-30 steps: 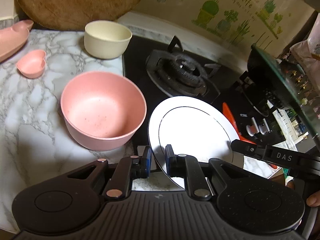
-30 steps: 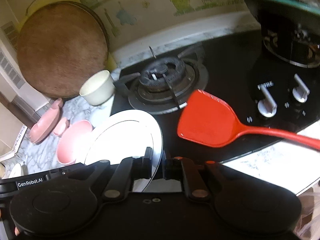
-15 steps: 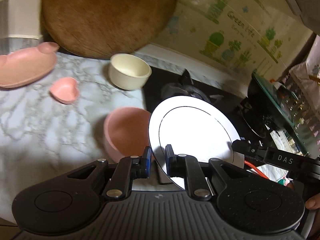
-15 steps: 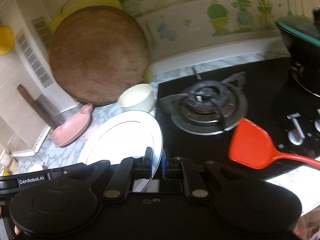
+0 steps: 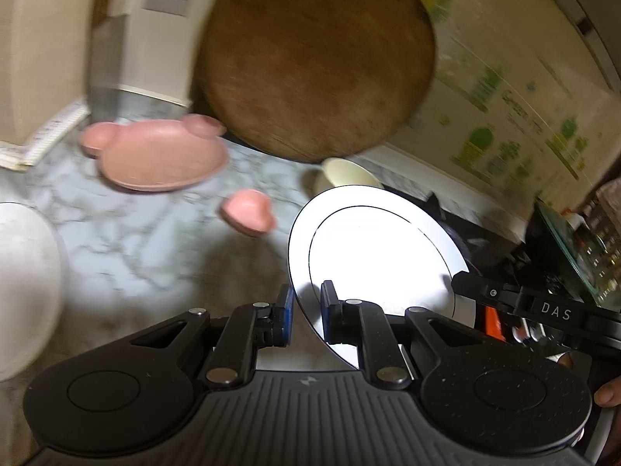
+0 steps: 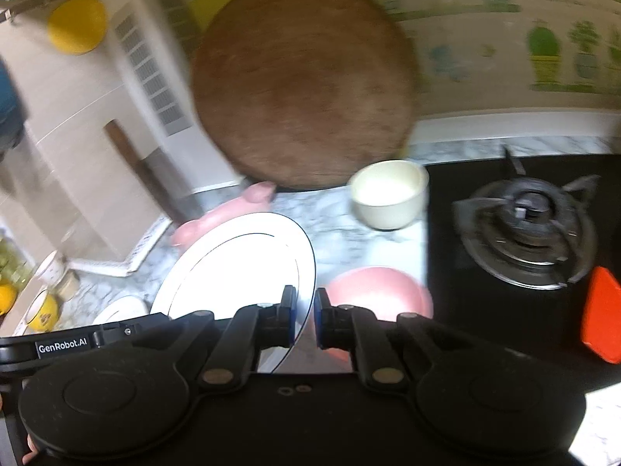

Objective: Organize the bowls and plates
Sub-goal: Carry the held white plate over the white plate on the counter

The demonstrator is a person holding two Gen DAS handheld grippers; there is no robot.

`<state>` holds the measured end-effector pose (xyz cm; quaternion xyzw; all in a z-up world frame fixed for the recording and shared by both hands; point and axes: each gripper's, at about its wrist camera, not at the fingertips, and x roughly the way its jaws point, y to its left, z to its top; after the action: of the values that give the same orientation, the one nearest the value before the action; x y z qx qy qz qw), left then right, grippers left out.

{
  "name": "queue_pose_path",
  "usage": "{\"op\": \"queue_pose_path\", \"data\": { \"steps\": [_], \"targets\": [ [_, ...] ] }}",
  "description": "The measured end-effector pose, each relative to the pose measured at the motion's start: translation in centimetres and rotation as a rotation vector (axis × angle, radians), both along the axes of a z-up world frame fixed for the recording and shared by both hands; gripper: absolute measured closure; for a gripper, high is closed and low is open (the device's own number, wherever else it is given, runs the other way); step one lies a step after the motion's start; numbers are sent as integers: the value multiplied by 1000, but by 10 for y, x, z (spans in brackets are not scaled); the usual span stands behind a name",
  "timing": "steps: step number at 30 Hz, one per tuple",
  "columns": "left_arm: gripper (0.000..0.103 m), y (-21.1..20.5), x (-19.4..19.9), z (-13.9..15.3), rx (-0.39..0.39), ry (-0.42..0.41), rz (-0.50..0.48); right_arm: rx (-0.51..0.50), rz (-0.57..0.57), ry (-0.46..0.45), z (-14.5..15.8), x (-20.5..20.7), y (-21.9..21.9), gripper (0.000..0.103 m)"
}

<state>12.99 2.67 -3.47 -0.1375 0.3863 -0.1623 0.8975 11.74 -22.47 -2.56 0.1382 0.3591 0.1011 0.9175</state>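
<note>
Lifted leftward over the counter, both grippers' jaws clamp the white plate [image 5: 372, 248] between them, tilted.

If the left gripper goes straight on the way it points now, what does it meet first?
The left gripper is clamped on the white plate and carries it along. Straight ahead, past the plate's left edge, lies the small pink heart dish; behind it stands the round wooden board. Blur makes depth uncertain.
</note>
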Motion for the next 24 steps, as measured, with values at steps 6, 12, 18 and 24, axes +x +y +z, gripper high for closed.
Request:
{"op": "queue_pose_path", "data": {
  "steps": [6,12,18,24],
  "targets": [
    [90,48,-7,5,14,-13,94,-3,105,-1,-2,20,50,93],
    [90,100,-15,3,18,-4,196,-5,204,6,-11,35,103,93],
    [90,145,-24,0,42,-6,280,-16,296,15,-18,46,154,93],
    [90,187,-29,-8,46,15,359,-26,363,29,-27,56,199,93]
  ]
}}
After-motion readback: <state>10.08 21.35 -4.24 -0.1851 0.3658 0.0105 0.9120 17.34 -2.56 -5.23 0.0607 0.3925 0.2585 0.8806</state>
